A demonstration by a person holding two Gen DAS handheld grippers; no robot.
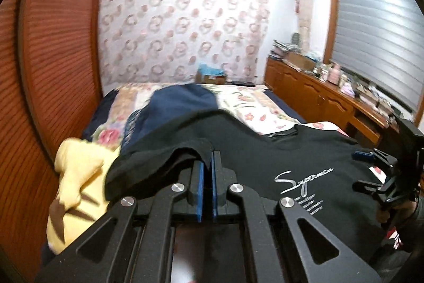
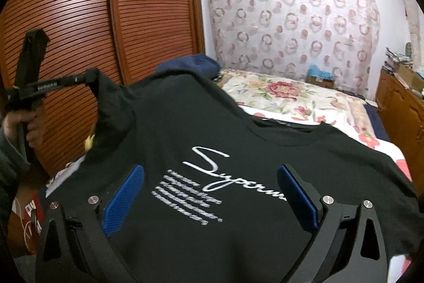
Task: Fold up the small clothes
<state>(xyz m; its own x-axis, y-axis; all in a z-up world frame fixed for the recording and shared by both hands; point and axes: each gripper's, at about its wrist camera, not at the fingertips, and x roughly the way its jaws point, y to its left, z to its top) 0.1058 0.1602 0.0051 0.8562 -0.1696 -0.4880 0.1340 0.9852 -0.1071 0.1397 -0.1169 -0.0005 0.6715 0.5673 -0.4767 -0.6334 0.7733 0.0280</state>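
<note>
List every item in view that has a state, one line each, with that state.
left gripper: shut on a fold of the black T-shirt, lifting it.
right gripper: open, jaws wide apart above the print.
black T-shirt: print side up, one side raised off the bed, not folded.
yellow garment: crumpled, unfolded.
navy garment: heaped, unfolded.
window blind: lowered.
wardrobe doors: closed.
</note>
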